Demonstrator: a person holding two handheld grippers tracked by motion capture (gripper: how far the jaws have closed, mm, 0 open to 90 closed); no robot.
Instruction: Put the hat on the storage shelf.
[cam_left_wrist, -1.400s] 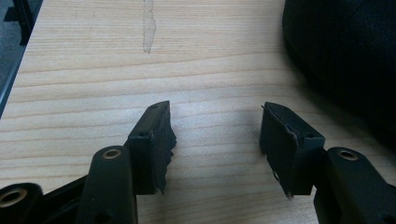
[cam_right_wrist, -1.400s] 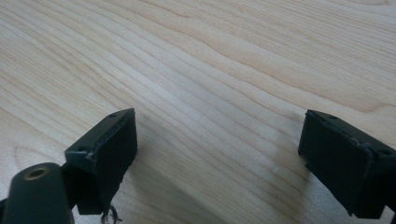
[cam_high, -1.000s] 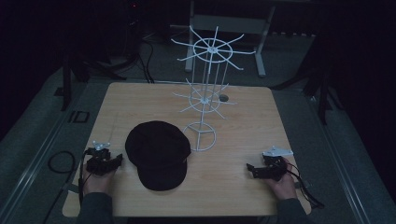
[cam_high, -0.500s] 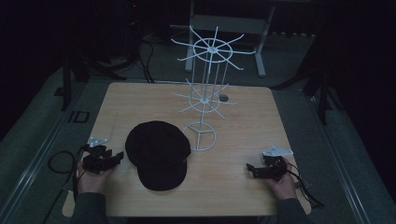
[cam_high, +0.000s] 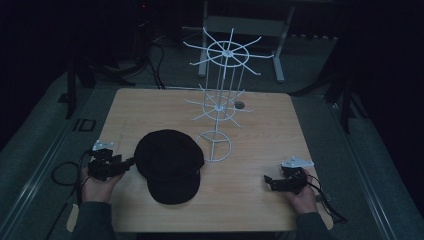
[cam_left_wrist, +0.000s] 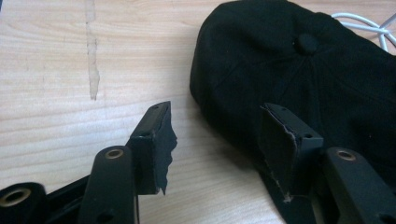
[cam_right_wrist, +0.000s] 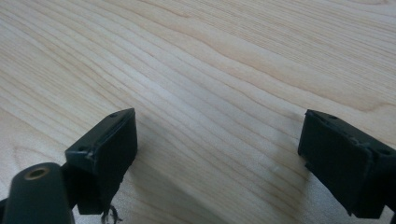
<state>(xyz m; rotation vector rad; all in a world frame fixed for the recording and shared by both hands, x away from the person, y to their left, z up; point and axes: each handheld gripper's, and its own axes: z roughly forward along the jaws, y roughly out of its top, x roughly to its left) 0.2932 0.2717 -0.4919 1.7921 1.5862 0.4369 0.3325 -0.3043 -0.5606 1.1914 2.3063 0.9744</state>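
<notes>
Pale wood, straight grain: the table (cam_high: 150, 107) is a rounded-corner top standing on grey floor in a dark, dim room. Black cables (cam_high: 155, 60) lie on the floor beyond the far left corner, and a grey frame (cam_high: 280, 50) stands behind the table.

Left side, high view: the left hand (cam_high: 97, 182) holds the left gripper (cam_high: 131, 161) near the table's left edge, tips pointing right at the rim of the black cap (cam_high: 170, 162). Its jaws stand apart. The cap lies flat, left of centre, brim toward the person's side.

Centre: a white wire rack (cam_high: 220, 100) stands upright, its ring base just beside the cap's right edge, two tiers of spokes above it. A small round hole (cam_high: 239, 105) sits in the tabletop behind the rack.

Right side: the right hand (cam_high: 302, 195) holds the right gripper (cam_high: 269, 181) near the front right corner, well apart from cap and rack, pointing left.

Left gripper view adds detail: the cap's crown (cam_left_wrist: 299, 70) with its top button (cam_left_wrist: 306, 43) and seams, one black jaw over bare wood, the other overlapping the cap's edge; whether it touches the fabric cannot be told. The pad facings are torn. A long pale streak (cam_left_wrist: 91, 51) marks the wood. White wire (cam_left_wrist: 359, 23) shows past the cap.

Right gripper view: jaws wide apart over bare wood (cam_right_wrist: 210, 70), nothing between them.
</notes>
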